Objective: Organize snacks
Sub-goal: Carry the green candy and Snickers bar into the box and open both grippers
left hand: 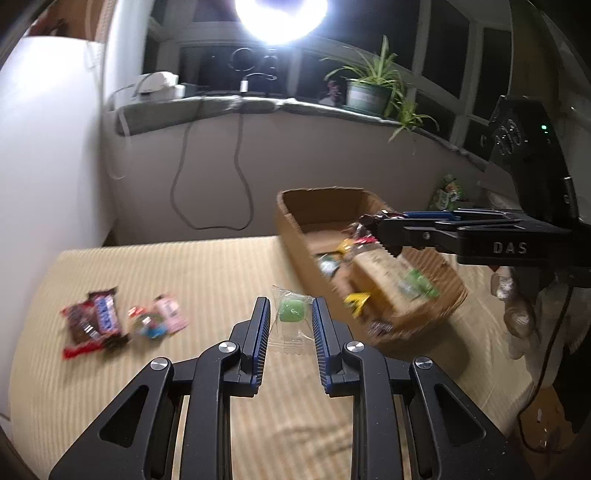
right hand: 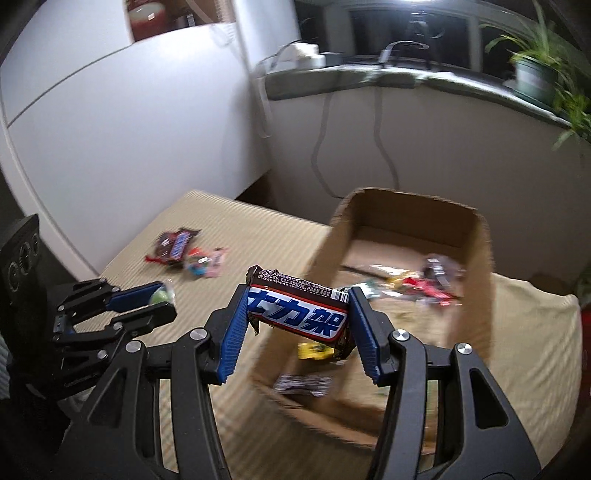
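Blue-padded, our right gripper (right hand: 298, 320) pinches a chocolate bar (right hand: 301, 314) crosswise at frame centre, above the cardboard box (right hand: 476, 295). Our left gripper (left hand: 290, 320) squeezes a green candy (left hand: 291, 311) at centre frame.

L gripper (left hand: 289, 314) clamping green candy (left hand: 291, 311), cardboard box (left hand: 295, 240) beyond

A potted plant (left hand: 369, 90) stands on the grey windowsill (left hand: 207, 107) beneath a glaring lamp (left hand: 280, 18); a cable (left hand: 207, 177) droops down the wall below.
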`<state>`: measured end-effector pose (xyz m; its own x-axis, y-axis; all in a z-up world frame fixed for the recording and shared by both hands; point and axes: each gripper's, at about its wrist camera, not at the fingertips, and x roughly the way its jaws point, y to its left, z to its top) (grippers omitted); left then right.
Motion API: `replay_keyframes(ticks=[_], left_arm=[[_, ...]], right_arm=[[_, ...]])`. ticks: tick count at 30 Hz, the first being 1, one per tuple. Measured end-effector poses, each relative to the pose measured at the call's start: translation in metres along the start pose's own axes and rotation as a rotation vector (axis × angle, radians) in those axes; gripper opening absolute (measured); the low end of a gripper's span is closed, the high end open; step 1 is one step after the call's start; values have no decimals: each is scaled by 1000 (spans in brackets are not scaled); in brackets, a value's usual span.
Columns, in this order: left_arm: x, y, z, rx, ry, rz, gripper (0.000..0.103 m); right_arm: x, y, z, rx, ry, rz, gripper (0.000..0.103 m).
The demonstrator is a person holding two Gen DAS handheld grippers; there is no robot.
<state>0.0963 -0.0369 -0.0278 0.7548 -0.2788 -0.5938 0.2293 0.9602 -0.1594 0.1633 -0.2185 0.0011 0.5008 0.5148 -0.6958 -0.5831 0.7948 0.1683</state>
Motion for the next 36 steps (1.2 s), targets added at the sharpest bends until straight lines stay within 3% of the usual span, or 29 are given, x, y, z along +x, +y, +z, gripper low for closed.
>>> replay_keyframes(ticks=[14, 31, 35, 36], left_arm=[[60, -32, 45, 57, 18, -42, 21], [87, -48, 53, 95, 41, -56, 23], [86, -50, 53, 99, 42, -55, 35], [86, -50, 53, 101, 42, -55, 43]], right_arm=[[31, -75, 19, 88, 17, -93, 55], [59, -93, 29, 87, 57, -118, 57], [56, -93, 30, 82, 47, -137, 66], [54, -93, 30, 82, 45, -141, 68]])
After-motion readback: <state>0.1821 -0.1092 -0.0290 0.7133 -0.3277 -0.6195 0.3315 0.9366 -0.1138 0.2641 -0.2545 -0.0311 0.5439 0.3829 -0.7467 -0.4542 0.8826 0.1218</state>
